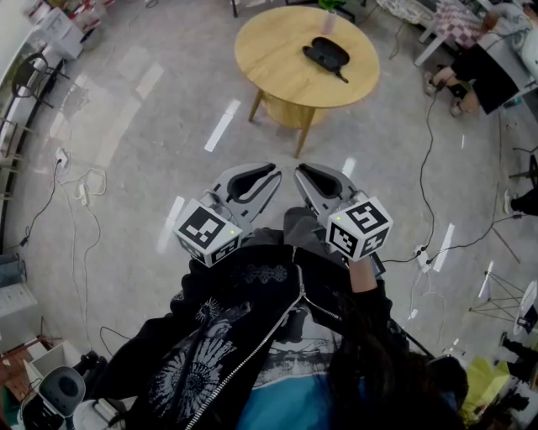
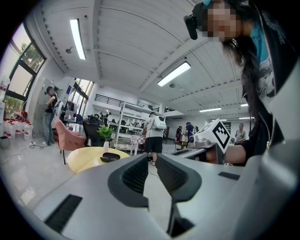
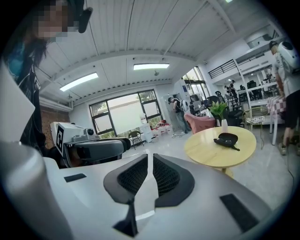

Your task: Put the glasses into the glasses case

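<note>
A black glasses case lies on the round wooden table far ahead of me. A thin black piece sticks out at its near end; I cannot tell the glasses apart from the case. The case also shows in the right gripper view and, small, in the left gripper view. My left gripper and right gripper hang side by side close to my body, well short of the table. Both are shut with nothing between the jaws.
A small potted plant stands at the table's far edge. Cables trail over the grey floor at left and right. A seated person is at the upper right. A person with a backpack and a pink chair stand beyond the table.
</note>
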Action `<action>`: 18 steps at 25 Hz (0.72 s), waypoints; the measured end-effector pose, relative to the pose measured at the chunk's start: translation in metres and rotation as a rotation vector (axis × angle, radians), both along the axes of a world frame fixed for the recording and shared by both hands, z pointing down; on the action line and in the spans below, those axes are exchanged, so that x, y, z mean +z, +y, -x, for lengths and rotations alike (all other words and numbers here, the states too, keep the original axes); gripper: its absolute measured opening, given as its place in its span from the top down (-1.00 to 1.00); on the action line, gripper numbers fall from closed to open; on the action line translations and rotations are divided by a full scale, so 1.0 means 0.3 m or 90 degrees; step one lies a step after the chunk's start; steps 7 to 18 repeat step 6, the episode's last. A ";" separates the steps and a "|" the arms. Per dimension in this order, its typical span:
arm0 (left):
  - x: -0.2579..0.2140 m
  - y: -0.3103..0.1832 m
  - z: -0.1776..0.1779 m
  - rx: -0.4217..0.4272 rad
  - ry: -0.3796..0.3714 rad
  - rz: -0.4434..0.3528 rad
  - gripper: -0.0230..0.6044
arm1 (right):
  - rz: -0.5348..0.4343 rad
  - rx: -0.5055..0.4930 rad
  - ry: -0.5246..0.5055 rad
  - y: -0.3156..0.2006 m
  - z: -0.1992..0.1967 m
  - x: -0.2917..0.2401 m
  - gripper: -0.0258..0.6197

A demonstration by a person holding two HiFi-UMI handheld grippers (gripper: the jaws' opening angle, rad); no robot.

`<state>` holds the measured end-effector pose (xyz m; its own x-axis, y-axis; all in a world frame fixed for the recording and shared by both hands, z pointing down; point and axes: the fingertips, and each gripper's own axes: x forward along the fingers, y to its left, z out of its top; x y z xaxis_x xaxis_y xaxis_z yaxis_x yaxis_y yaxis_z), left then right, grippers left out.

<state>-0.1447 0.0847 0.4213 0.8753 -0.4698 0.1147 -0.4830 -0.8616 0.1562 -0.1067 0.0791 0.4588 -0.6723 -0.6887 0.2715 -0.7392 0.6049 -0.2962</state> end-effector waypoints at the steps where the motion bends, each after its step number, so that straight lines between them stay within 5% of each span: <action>1: 0.000 0.005 0.001 0.000 0.000 0.000 0.76 | 0.000 0.000 0.000 0.004 0.002 0.001 0.74; 18: 0.005 0.012 0.004 -0.002 -0.003 0.000 0.76 | 0.002 -0.006 0.004 0.010 0.008 0.011 0.74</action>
